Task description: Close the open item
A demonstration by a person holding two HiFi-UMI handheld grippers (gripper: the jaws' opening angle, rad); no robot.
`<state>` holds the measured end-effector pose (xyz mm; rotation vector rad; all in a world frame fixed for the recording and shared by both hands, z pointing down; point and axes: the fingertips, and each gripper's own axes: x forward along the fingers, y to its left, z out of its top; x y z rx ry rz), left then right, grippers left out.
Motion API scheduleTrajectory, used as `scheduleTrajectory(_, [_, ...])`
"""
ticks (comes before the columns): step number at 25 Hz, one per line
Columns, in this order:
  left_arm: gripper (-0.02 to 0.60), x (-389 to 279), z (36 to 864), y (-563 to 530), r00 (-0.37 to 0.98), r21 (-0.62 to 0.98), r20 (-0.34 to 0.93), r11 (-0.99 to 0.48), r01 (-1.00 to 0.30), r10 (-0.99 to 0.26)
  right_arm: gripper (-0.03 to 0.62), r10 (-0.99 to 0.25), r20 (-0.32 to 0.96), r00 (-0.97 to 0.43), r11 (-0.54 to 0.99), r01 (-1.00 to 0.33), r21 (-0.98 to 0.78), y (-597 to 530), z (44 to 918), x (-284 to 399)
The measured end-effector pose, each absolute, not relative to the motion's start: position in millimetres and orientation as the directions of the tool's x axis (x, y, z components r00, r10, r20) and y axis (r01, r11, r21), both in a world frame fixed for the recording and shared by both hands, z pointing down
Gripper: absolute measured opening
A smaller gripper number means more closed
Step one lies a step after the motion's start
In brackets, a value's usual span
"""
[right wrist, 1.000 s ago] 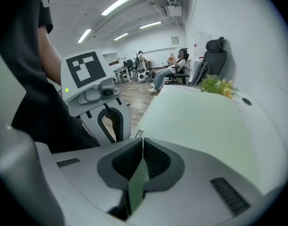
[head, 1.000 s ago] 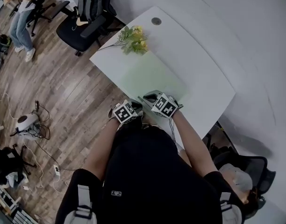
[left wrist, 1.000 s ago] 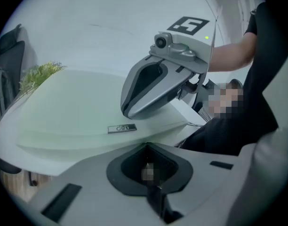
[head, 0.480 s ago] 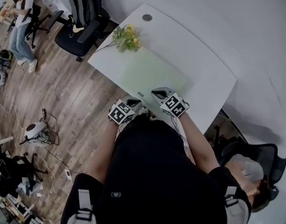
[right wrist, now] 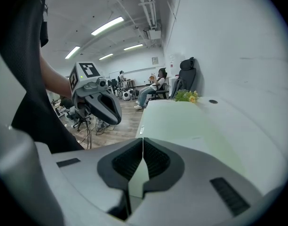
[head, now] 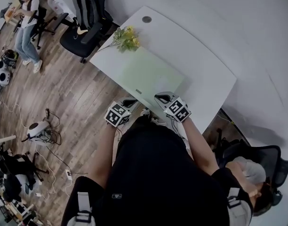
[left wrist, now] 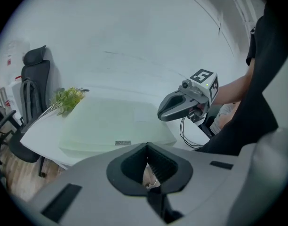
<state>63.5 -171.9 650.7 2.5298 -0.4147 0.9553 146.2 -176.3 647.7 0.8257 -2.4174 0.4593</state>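
Right gripper [right wrist: 143, 142]: jaws pressed together, nothing held between them, pointing along a flat pale green box [right wrist: 181, 126] that lies on the white table [right wrist: 250, 126]. Left gripper [right wrist: 113, 117]: to the left, off the table edge and over the wooden floor [right wrist: 129, 110]. At the table's far end are a bunch of flowers [right wrist: 187, 96] and a round hole [right wrist: 213, 101], with a black chair [right wrist: 186, 72] and a seated person [right wrist: 151, 91] beyond.

No legible text. Small label plate [left wrist: 123, 142] at near edge of pale green item [left wrist: 106, 119]: too small to read. Logo [head: 116, 196] on person's black shirt: unreadable.
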Motion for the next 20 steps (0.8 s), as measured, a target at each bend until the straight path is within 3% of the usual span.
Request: scheduleTrajectory(20, [0.005,76.6,619.0,-143.0,0.730,0.211,0.642,-0.861,-0.463,-0.234,0.006,-0.545,0.561,-0.623,0.684,-0.717,-0.134,-138.6,644.5,182.2])
